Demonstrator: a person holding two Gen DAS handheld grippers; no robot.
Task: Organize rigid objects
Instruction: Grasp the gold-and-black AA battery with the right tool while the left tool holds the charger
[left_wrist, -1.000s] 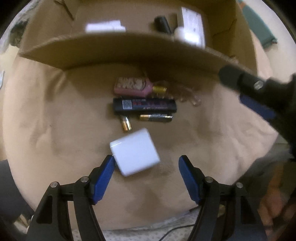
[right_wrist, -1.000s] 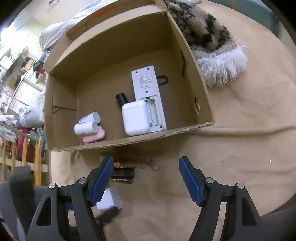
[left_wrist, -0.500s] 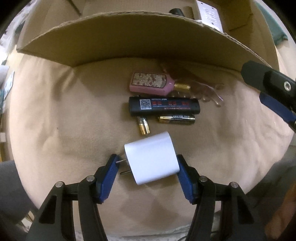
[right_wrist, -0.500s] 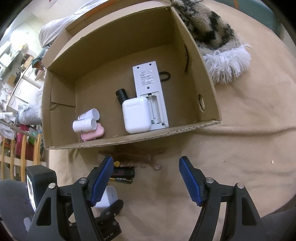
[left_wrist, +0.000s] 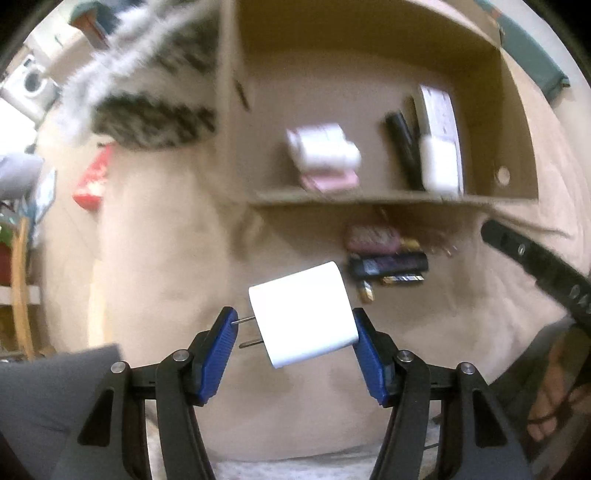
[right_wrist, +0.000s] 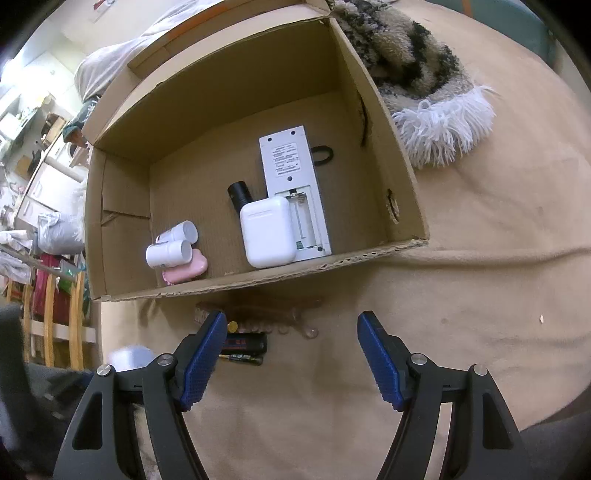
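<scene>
Left gripper (left_wrist: 293, 334) jaws clench the white cube-shaped plastic wall charger (left_wrist: 303, 318); right gripper (right_wrist: 291, 352) jaws released.

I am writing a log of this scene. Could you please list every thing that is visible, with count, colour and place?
charger plug: 1, white, between the left gripper's fingers
cardboard box: 1, brown, open, on the beige cloth
remote: 1, white, in box, battery bay open
earbud case: 1, white, in box, overlapping remote
black cylinder: 1, in box
white tubes: 2, in box
pink item: 1, in box, under tubes
batteries: 3 visible, black and gold, on cloth
fuzzy textile: 1, black-beige, beside box
left gripper: blue pads, holding plug
right gripper: blue pads, open
</scene>
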